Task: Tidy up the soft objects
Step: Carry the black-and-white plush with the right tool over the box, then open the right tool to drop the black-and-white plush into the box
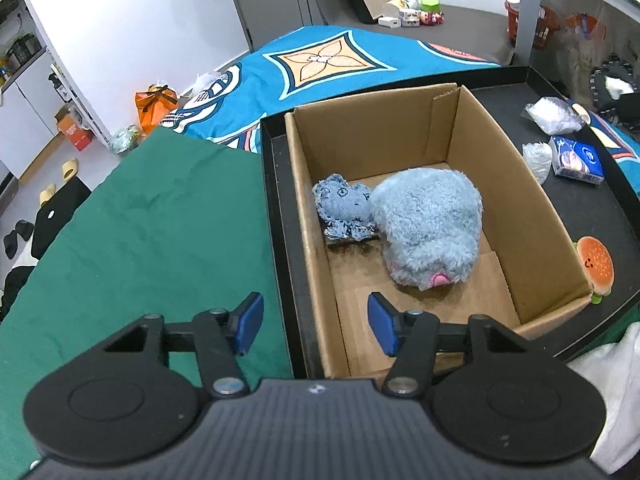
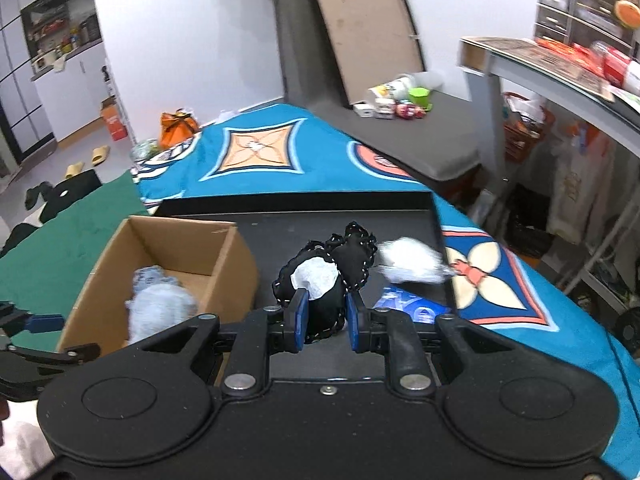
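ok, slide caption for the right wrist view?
Right gripper shut on black-and-white soft toy, beside cardboard box holding blue plush.

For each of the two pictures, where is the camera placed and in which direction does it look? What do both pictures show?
Left wrist view: sits on the left gripper, looks down into the cardboard box holding the blue plush toy; its open fingers show.
Right wrist view: sits on the right gripper, looks forward over the black tray; its fingers are shut on a black and white soft toy.
Shared: the box, the plush, the tray, the blue patterned cloth.
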A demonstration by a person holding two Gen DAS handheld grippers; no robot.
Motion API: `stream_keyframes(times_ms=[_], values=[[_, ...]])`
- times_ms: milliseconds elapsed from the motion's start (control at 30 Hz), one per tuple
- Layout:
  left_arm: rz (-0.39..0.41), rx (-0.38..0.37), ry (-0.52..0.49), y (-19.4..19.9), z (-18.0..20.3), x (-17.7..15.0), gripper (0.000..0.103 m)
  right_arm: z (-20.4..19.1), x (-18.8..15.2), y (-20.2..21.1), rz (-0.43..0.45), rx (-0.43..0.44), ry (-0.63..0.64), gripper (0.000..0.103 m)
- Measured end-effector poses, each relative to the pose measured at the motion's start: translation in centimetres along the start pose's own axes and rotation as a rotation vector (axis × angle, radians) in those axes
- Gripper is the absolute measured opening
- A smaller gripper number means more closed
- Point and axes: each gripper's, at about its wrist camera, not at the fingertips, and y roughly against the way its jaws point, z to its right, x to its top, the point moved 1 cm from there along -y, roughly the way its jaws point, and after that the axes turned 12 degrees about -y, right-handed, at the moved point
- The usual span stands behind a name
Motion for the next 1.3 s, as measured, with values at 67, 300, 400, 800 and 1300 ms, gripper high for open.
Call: stream_keyframes(times_ms=[67, 300, 400, 800, 1300], values=[[0.012, -0.012, 0.014, 0.2, -0.4, -0.3, 0.052, -1.2, 0.1, 0.1, 0.000, 0.012, 0.020, 0.020], [0.024, -0.058, 0.047, 0.0, -1.3, -1.0, 0.029, -5.4, 0.2, -0.1, -0.002, 0.059, 0.081, 0.021], [0.034, -0.085, 0.047, -0.2, -1.3, -1.1, 0.021, -6.7, 0.2, -0.4, -0.006, 0.071, 0.096, 0.021], [0.057, -0.130, 0.061, -0.5, -1.5, -1.5, 0.011, -11.8, -0.5, -2.1, -0.042, 0.111, 0.191, 0.021], [0.054, -0.144, 0.059, -0.5, -1.8, -1.4, 0.011, -14.0, 0.2, -4.1, -0.059, 0.151, 0.221, 0.027]])
